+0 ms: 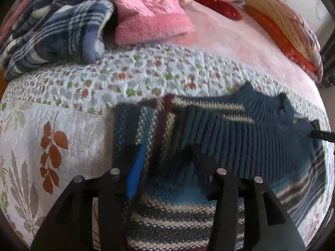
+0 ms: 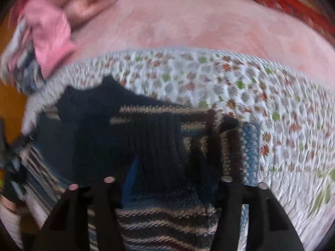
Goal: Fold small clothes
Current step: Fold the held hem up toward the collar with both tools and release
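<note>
Lying between both spread grippers (blurred): striped knit sweater [image 1: 209, 129].

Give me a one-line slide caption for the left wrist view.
Left tool, open, hovers over a striped knit sweater lying on a floral quilt, with plaid and pink clothes piled behind.

Bed cover: white quilt [image 1: 88, 96] with little flowers and big brown leaves.
Under it: a soft pink sheet [image 1: 240, 41], farther back on the bed.
Blue blanket: checked blue and white [image 1: 54, 27], bunched up at the back left.
Pink fluffy cloth [image 1: 146, 10]: lies right beside the blue blanket.
Red cushion [image 1: 217, 6]: small, far back.
Pillow: orange and cream [image 1: 280, 33], at the back right edge.
</note>
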Demonstrator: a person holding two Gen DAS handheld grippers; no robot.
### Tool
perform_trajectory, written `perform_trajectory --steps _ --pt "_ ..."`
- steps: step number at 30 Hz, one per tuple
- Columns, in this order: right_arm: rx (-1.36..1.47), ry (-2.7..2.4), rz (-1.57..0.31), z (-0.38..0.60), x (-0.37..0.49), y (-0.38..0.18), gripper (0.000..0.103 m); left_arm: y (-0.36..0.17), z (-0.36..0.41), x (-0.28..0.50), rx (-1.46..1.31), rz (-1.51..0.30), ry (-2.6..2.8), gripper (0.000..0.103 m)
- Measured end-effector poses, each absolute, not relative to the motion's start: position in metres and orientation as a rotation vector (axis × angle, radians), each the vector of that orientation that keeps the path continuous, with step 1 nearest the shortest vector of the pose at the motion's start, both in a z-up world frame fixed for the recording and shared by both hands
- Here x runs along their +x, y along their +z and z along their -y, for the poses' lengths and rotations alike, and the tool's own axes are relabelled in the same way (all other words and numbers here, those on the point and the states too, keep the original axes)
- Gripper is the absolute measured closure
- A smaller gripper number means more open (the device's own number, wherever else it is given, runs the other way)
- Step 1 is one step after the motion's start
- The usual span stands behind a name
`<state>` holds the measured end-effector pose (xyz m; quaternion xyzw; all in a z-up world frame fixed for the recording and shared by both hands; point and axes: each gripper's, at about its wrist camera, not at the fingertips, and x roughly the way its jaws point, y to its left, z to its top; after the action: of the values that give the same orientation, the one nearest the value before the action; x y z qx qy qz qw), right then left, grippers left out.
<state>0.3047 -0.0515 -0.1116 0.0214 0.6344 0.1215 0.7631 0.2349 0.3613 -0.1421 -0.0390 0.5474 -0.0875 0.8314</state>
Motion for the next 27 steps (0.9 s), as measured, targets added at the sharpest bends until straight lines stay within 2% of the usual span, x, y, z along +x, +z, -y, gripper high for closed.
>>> perform_trajectory --steps 1,2,5,10,14,19,23,25,27 --pt "0.029 0.285 -1.373 0.046 0.303 -0.112 0.082 -0.141 -0.358 0.235 -0.074 -1.151 -0.196 0.07" --pt "0.029 0.298 -1.368 0.044 0.301 -0.111 0.089 -0.14 -0.354 0.234 -0.067 -1.142 -0.22 0.085" --pt "-0.001 0.307 -1.323 0.041 0.298 -0.1 0.093 -0.137 -0.343 0.234 -0.006 -1.12 -0.228 0.094" --pt "0.193 0.315 -1.209 0.07 0.304 -0.063 0.093 -0.118 -0.351 0.237 -0.091 -1.016 -0.221 0.095" --pt "0.221 0.256 -1.181 0.081 0.312 -0.057 0.094 -0.106 -0.349 0.246 -0.117 -0.94 -0.187 0.095" --pt "0.24 0.18 -1.239 0.087 0.322 -0.092 0.093 -0.135 -0.341 0.263 -0.067 -1.048 -0.156 0.094" --pt "0.207 0.144 -1.281 0.084 0.319 -0.119 0.091 -0.142 -0.342 0.261 -0.076 -1.054 -0.147 0.09" --pt "0.205 0.138 -1.27 0.084 0.315 -0.116 0.088 -0.137 -0.348 0.259 -0.122 -1.07 -0.152 0.083" --pt "0.201 0.139 -1.27 0.087 0.311 -0.108 0.082 -0.13 -0.354 0.25 -0.153 -1.076 -0.159 0.065"
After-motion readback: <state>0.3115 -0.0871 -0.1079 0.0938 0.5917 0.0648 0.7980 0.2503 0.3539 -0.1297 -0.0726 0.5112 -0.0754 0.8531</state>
